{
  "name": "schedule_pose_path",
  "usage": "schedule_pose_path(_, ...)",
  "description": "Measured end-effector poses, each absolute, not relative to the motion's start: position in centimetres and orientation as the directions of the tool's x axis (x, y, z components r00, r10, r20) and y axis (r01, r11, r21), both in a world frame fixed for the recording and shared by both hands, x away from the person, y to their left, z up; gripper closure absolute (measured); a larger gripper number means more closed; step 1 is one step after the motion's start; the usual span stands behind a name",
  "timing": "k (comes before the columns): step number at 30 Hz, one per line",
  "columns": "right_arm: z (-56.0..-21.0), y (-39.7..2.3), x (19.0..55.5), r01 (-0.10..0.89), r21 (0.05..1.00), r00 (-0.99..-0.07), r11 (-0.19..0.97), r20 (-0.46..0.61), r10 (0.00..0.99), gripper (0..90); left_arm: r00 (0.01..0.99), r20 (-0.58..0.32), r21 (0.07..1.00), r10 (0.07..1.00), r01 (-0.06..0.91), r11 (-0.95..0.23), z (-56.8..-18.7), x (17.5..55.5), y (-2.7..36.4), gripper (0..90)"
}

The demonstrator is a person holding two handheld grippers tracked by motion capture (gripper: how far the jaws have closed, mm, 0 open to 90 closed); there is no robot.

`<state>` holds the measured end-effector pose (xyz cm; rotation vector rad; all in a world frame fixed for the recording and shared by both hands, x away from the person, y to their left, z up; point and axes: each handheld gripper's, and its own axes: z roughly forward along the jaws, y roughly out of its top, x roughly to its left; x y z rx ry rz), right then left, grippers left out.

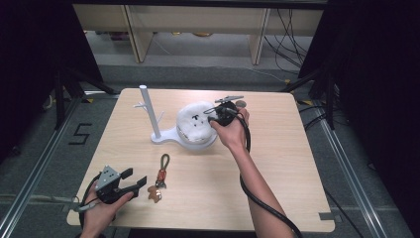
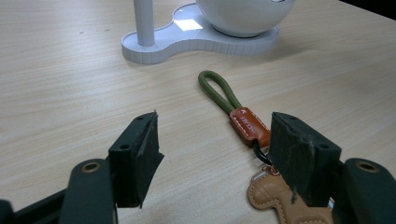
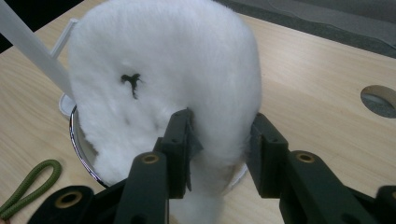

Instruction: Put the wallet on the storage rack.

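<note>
**Plush toy at the white bowl**

A pale wooden table [image 1: 277, 163] is seen under dark surroundings, with shelving behind. A white fluffy plush toy [image 3: 163, 79], marked with a small black stitched detail, is set in the white bowl [image 1: 200, 144] of a stand with a post [image 1: 150, 111]. The right gripper [image 3: 219, 144] is placed around the plush's lower edge, its jaws partly spread; the fur lies between them, and no firm pinch is seen. The plush is judged light, soft and compressible, best taken by a thick fold. The left gripper [image 2: 215, 154] is held open and empty beside a keychain [image 2: 243, 123].
</note>
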<state>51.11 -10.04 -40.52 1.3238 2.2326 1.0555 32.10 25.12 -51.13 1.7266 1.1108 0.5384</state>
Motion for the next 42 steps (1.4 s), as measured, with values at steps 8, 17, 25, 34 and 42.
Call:
schedule_pose_path(8,-40.4,-10.1,51.0,0.597,0.755,-0.508,0.271,0.094,0.856,58.4,0.484,-0.130,0.895,0.865,0.433,-0.107,-51.1,32.1,25.2,33.0)
schedule_pose_path(17,-39.6,-10.5,50.4,0.572,0.785,-0.507,0.238,0.111,0.855,51.7,0.491,-0.134,0.899,0.861,0.425,-0.102,-51.1,32.1,25.1,32.9)
schedule_pose_path(25,-39.3,-11.2,49.8,0.536,0.812,-0.516,0.230,0.100,0.851,44.0,0.488,-0.129,0.898,0.864,0.427,-0.108,-51.0,32.1,25.1,32.8)
schedule_pose_path(34,-39.3,-12.2,48.5,0.533,0.816,-0.517,0.222,0.106,0.849,42.2,0.489,-0.127,0.899,0.863,0.425,-0.108,-50.6,32.4,25.2,32.1)
schedule_pose_path(42,-40.2,-14.1,46.2,0.539,0.815,-0.507,0.211,0.114,0.854,44.3,0.507,-0.111,0.896,0.855,0.423,-0.135,-49.6,32.8,24.5,31.9)
